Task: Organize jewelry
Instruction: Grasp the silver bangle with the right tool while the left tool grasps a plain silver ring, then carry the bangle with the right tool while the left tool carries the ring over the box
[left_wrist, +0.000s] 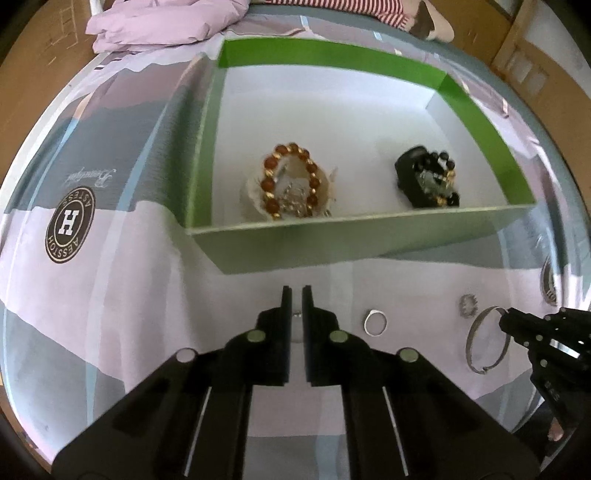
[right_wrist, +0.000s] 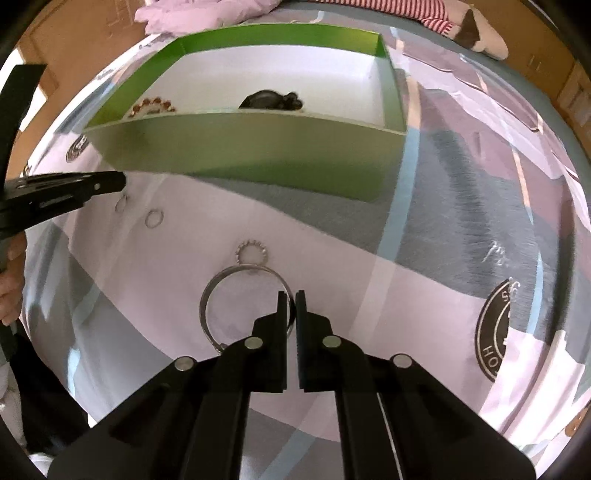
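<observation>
A green box (left_wrist: 351, 240) with a white floor lies on the patterned bedsheet. Inside it are a red-brown and gold beaded bracelet (left_wrist: 291, 181) and a black beaded bracelet (left_wrist: 428, 177). In front of the box, my left gripper (left_wrist: 296, 291) is shut on a small silver ring (left_wrist: 296, 314), seen edge-on between its fingers. A plain ring (left_wrist: 375, 322) and a toothed ring (right_wrist: 252, 253) lie loose on the sheet. My right gripper (right_wrist: 291, 295) is shut on the rim of a silver bangle (right_wrist: 207, 299), which rests low on the sheet.
A folded lilac quilt (left_wrist: 166, 22) and a striped plush toy (right_wrist: 461, 18) lie beyond the box. Cardboard panels (left_wrist: 29, 74) flank the bed. A person's hand (right_wrist: 11, 280) holds the left gripper (right_wrist: 122, 182). The sheet (left_wrist: 110, 295) carries round printed logos.
</observation>
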